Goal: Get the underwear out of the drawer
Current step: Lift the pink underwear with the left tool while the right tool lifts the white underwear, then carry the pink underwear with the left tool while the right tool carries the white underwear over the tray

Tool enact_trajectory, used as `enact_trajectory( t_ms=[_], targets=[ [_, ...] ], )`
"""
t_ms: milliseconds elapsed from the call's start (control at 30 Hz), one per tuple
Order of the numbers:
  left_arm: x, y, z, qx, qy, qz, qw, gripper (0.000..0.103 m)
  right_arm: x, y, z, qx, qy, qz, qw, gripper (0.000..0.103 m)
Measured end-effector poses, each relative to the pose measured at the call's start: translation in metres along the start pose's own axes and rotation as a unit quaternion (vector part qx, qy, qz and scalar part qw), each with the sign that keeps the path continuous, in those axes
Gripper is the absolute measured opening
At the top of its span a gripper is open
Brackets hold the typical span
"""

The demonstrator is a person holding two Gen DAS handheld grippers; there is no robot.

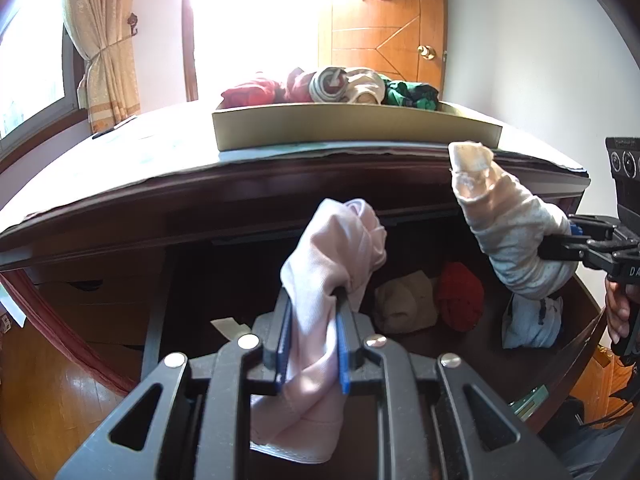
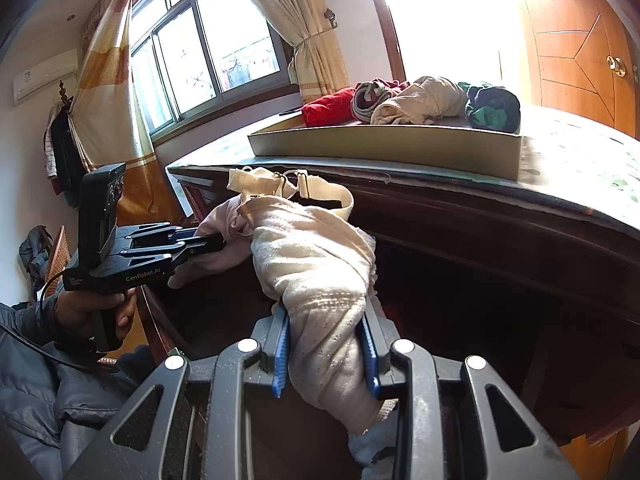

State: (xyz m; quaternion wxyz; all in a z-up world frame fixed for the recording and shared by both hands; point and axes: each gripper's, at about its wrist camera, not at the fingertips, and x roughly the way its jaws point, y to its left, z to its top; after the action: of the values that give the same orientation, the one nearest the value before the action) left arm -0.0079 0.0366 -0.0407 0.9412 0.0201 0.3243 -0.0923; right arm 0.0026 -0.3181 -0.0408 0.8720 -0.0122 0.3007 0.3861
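Your left claw pinches a pink underwear piece; your right claw pinches a cream bra, both lifted above the drawer. Beige, red and white rolls remain inside. Far on the worktop, the cardboard tray holds several.

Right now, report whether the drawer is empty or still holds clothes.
Not empty. The open drawer still holds a beige bundle, a red bundle and a pale blue piece.

desk edge overhangs open drawer; rolled garments crowd rear | left floor bare
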Motion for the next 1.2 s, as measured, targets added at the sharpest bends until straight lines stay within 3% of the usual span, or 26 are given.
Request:
enact_trajectory(
  t_ms=[1200],
  targets=[
    [-0.044,-0.007,0.013,0.017,-0.113,0.016,0.9933,0.017,-0.038,0.005,-0.007,-0.02,-0.111,-0.007,0.994,0.032]
  ],
)
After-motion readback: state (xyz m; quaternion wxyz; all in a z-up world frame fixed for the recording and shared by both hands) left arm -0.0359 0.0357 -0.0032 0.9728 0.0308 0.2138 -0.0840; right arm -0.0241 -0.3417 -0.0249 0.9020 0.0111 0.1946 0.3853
